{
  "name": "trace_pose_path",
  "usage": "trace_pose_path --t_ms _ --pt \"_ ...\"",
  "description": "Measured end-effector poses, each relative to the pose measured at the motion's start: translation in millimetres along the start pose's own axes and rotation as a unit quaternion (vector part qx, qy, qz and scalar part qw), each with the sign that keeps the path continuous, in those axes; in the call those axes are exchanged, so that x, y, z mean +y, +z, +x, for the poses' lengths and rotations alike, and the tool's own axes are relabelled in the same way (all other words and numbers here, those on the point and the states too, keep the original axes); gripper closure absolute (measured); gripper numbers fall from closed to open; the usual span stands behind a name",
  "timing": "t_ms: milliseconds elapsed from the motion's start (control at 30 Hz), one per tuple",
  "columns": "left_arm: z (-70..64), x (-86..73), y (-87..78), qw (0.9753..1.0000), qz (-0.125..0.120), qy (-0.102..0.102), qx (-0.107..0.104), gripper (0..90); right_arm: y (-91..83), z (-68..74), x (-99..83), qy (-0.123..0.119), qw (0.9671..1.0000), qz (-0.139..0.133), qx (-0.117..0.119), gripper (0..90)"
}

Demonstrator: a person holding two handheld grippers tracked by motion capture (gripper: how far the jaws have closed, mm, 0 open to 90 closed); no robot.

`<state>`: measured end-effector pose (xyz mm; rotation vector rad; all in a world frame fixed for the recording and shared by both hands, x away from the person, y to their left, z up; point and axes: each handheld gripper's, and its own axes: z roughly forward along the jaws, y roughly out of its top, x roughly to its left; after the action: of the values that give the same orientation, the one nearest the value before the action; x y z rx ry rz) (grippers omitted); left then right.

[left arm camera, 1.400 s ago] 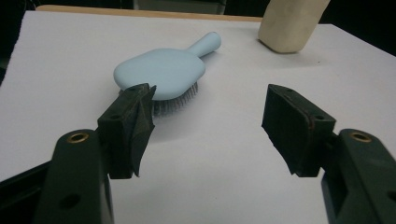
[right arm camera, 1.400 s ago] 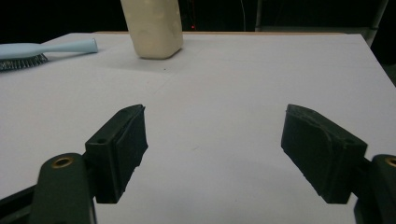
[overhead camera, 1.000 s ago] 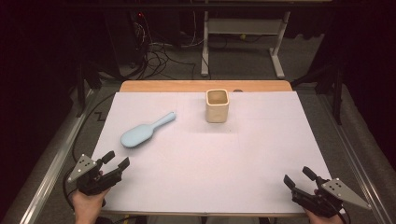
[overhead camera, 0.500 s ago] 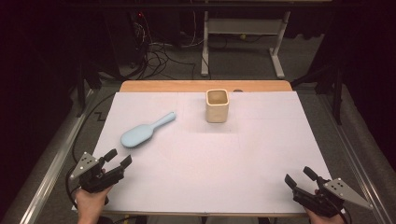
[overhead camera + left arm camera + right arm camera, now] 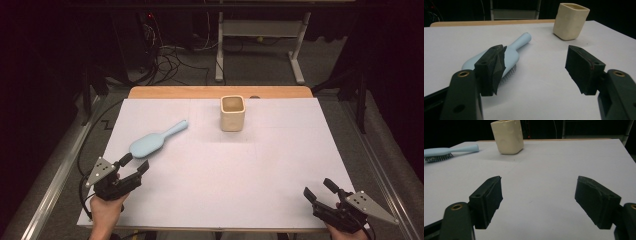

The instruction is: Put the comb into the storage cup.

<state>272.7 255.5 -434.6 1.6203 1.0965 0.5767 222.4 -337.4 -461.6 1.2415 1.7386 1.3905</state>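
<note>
Here, seen from the high view, the left gripper (image 5: 134,166) hovers with jaws spread wide just short of a pale blue hairbrush (image 5: 156,140), which lies flat on the white surface (image 5: 225,165) at the left, a little nearer than the middle. The brush's long axis runs on a diagonal: its broad head is toward the near left, beside the gripper, and its handle points to the far right, toward a cream cup (image 5: 233,113) standing upright at the far middle. The right gripper (image 5: 320,191), also wide open and empty, waits at the near right corner, well apart from both things.

In the left gripper view, the hairbrush (image 5: 506,57) rests bristles down, its head partly behind the left jaw, so the gripper looks lined up to take it; the cup (image 5: 570,21) stands beyond.

In the right gripper view, the open jaws frame bare surface, with the hairbrush (image 5: 446,152) and cup (image 5: 507,136) far off.
</note>
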Motion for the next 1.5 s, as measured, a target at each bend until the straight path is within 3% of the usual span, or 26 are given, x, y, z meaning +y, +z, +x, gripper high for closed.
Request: trace_pose_path --t_ms 867,967,1500 --pt "-6.4 10.7 28.8 0.9994 0.026 -0.002 -0.021 35.7 -0.5 0.3 0.2 0.001 1.0 0.0 -0.004 22.8" --pt "-8.1 12.5 32.6 0.9993 0.028 0.0 -0.024 35.7 -0.2 1.5 0.3 -0.009 1.0 0.002 -0.001 23.0" --pt "-16.5 21.4 51.4 0.999 0.032 0.014 -0.027 35.9 2.2 0.9 0.6 -0.008 1.0 0.004 0.004 22.9"
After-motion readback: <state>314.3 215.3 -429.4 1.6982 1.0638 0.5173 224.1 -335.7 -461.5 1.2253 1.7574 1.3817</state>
